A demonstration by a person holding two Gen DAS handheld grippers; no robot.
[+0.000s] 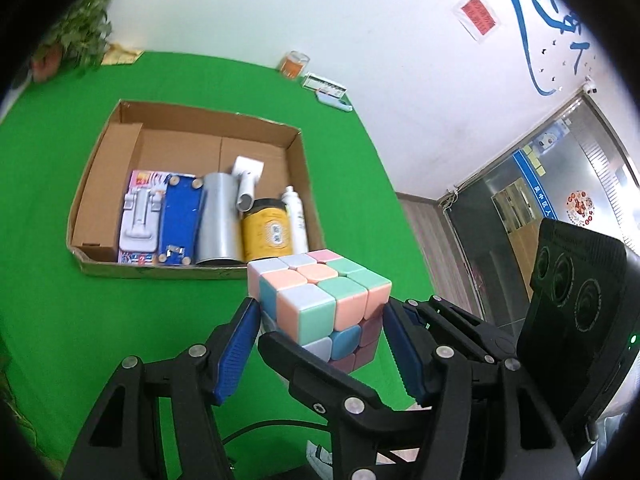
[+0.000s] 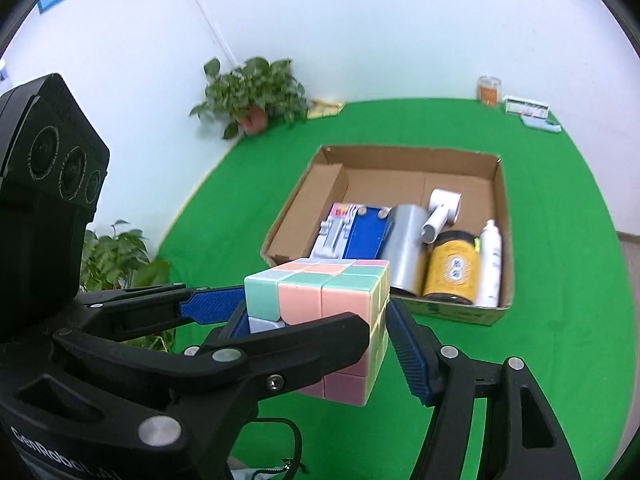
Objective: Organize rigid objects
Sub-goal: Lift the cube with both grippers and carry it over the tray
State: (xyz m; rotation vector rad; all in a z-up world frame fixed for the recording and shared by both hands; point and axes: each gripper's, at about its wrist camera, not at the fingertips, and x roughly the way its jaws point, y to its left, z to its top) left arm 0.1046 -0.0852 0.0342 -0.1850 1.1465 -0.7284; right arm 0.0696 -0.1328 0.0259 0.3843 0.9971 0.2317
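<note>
A pastel puzzle cube [image 1: 320, 300] [image 2: 320, 292] is held in the air above the green table, in front of a cardboard box [image 1: 200, 112] [image 2: 400, 150]. My left gripper [image 1: 320, 308] is shut on it, blue pads pressing on its left and right sides. My right gripper [image 2: 380, 318] grips the same cube crosswise; one of its black fingers [image 1: 320, 380] crosses under the cube in the left wrist view. The left gripper's fingers [image 2: 208, 304] reach in from the left in the right wrist view. The box's front half holds several items.
In the box lie a silver cylinder [image 1: 218, 220], a yellow jar [image 1: 266, 232], a white bottle [image 1: 296, 220], a blue pack [image 1: 180, 224] and a white stand pack [image 1: 140, 216]. Potted plants [image 2: 252, 96] stand at the table's left; an orange glass [image 2: 489, 90] sits at the far edge.
</note>
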